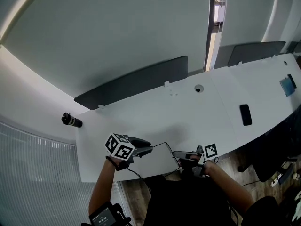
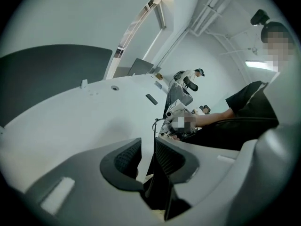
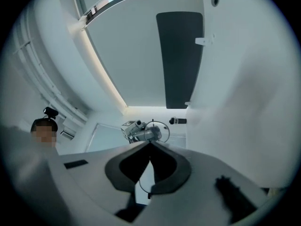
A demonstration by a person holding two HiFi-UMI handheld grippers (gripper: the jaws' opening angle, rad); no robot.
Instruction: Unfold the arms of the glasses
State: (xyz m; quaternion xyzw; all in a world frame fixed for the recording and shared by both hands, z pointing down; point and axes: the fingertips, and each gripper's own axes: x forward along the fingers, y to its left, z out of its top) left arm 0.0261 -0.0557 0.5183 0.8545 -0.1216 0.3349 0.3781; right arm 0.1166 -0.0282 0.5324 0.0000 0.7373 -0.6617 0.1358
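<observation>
**Glasses pinched on my right, one arm loose on my left**

Head view: thin dark wire-framed glasses (image 1: 166,144) hang at the white worktop's (image 1: 188,107) six o'clock edge, with the left tool (image 1: 149,149) at their nine and the right tool (image 1: 178,155) at three. Left gripper view: jaws apart, a slim arm (image 2: 154,147) between them, unpressed. Right gripper view: jaws clamped on the frame. I'd hold that steady and swing the arm outward gently.

White desk (image 1: 155,112), black phone (image 1: 245,115) atop

Head view overlooks the desk (image 1: 188,107) — gripper views (close, low) face each other.
</observation>
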